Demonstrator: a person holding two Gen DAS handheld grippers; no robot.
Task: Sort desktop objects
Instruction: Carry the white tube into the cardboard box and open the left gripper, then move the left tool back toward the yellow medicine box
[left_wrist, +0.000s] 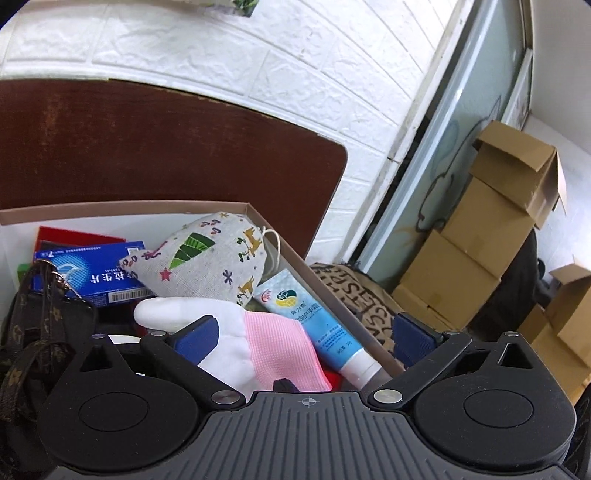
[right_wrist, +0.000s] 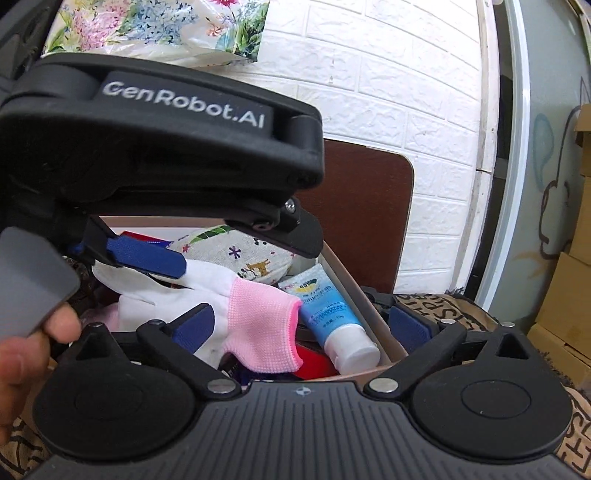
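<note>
An open cardboard box (left_wrist: 295, 258) holds several items. A white and pink glove (left_wrist: 258, 343) lies on top, between the wide-apart fingers of my left gripper (left_wrist: 303, 332), which is open just above it. Beside it lie a blue hand-cream tube (left_wrist: 317, 321), a printed cloth pouch (left_wrist: 218, 254) and a blue medicine box (left_wrist: 92, 273). In the right wrist view my right gripper (right_wrist: 303, 325) is open over the same glove (right_wrist: 258, 325) and tube (right_wrist: 332, 321). The left gripper's body (right_wrist: 159, 147) hangs just ahead, one blue finger (right_wrist: 147, 254) touching the glove.
A brown patterned strap bag (left_wrist: 33, 332) lies at the box's left. A dark brown board (left_wrist: 166, 147) leans on the white brick wall behind. A patterned rug (left_wrist: 354, 295) and stacked cardboard boxes (left_wrist: 491, 229) are to the right. A floral bag (right_wrist: 159, 26) hangs above.
</note>
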